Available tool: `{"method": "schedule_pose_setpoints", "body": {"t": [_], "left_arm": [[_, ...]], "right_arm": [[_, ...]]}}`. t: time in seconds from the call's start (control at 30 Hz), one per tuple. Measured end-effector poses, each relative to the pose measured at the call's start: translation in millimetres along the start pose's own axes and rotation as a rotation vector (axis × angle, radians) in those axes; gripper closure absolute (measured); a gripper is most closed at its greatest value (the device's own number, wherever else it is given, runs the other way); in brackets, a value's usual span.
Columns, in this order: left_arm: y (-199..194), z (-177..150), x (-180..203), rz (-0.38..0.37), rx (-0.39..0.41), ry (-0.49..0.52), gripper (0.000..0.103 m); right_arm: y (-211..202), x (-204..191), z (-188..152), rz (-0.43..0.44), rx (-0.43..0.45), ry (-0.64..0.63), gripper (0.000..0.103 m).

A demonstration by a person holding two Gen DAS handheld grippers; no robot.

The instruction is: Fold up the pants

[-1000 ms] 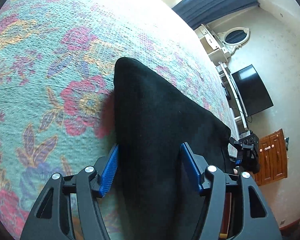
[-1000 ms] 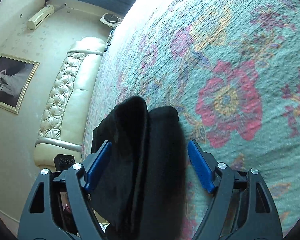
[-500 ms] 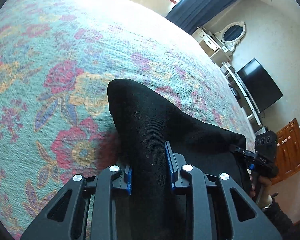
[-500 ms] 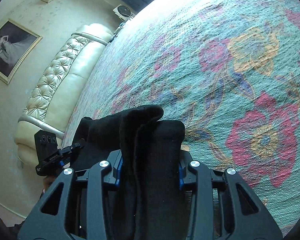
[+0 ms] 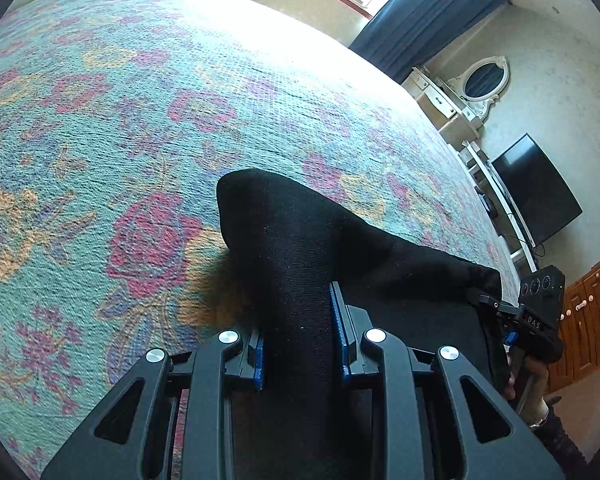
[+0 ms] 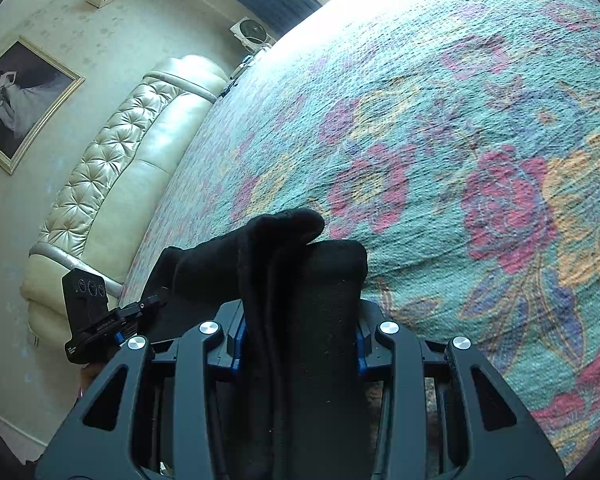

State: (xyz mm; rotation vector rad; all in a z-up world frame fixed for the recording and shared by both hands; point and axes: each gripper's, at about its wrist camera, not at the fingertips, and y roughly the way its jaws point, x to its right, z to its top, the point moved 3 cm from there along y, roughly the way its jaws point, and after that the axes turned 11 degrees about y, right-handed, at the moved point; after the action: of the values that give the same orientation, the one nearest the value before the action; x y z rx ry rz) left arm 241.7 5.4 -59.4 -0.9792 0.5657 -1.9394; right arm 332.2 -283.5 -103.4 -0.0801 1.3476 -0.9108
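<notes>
— From the left wrist view, what's that claw doing?
— The left gripper (image 5: 300,340) is clamped on a fold of the black pants (image 5: 300,248) at lower centre, blue pads pressing both sides. The cloth lifts off the floral bedspread (image 5: 140,120) and stretches to the lower right, where the other gripper grips it.
— And the right wrist view?
— The right gripper (image 6: 298,344) is closed on a thicker, layered bunch of the pants (image 6: 300,272) at lower centre — the fabric runs to the lower left, toward the left gripper (image 6: 140,308). A tufted headboard (image 6: 112,168) sits at the left.
</notes>
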Motion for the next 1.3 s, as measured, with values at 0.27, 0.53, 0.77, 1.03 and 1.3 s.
{"method": "schedule_pose_setpoints", "body": {"t": [0.27,0.53,0.77,1.03,1.3], "left_arm": [[2,3,-11,-0.008,0.004,-0.004,0.077],[-3,-7,-17,-0.019,0.022,-0.020,0.076],[-8,-7,-19,-0.013,0.025,-0.023,0.076],[-10,-8,-22,-0.041,0.020,-0.056,0.070],[-43,-41,-36,-0.164,0.027,-0.160,0.061]], "right_arm": [[19,4,15,0.022,-0.008,0.026,0.066],[13,20,14,0.052,-0.010,0.044,0.065],[9,25,11,0.065,-0.011,0.051,0.064],[6,31,9,0.069,-0.013,0.070,0.061],[-20,35,-7,0.077,-0.013,0.145,0.038]]}}
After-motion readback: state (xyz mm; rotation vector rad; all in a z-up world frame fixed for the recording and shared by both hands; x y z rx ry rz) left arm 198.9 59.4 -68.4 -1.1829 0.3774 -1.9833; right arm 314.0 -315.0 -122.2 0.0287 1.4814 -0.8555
